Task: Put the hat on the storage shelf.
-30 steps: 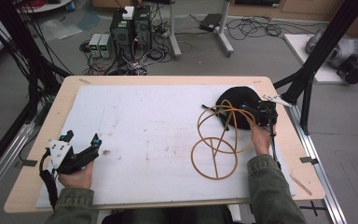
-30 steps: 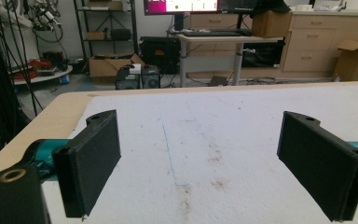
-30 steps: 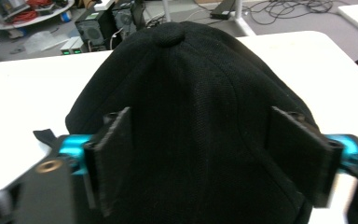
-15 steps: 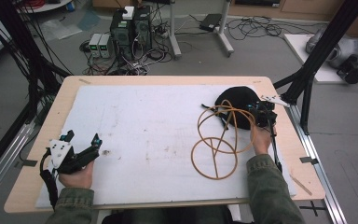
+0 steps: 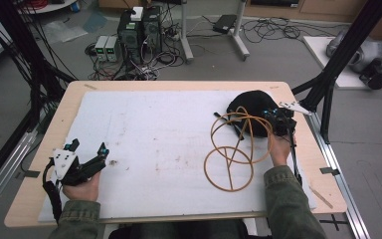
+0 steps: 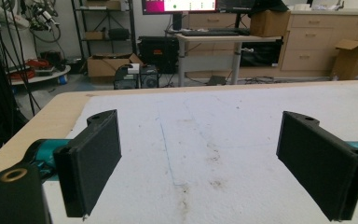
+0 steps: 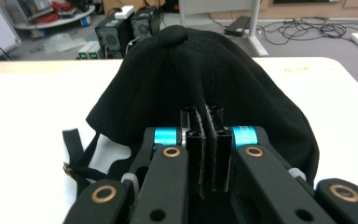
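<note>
A black cap (image 5: 248, 102) lies at the table's right back, its crown and top button (image 7: 175, 35) facing my right gripper. My right gripper (image 7: 204, 154) is shut on a raised fold of the cap's fabric, which is pinched between the two pads. In the high view this gripper (image 5: 274, 122) sits at the cap's near right side. An orange cord (image 5: 229, 167) lies in loose loops on the white mat (image 5: 154, 129), running up onto the cap. My left gripper (image 5: 88, 146) rests at the front left, open, with only bare mat between its pads (image 6: 93, 163).
A black strap with a buckle (image 7: 72, 158) trails from the cap's left side. The table's right edge (image 5: 323, 164) and a black frame post (image 5: 328, 94) stand close to the right hand. Computers and cables lie on the floor beyond the table.
The right gripper looks slightly narrower against the cap than a second ago. The left hand, the cord and the cap keep their places.
</note>
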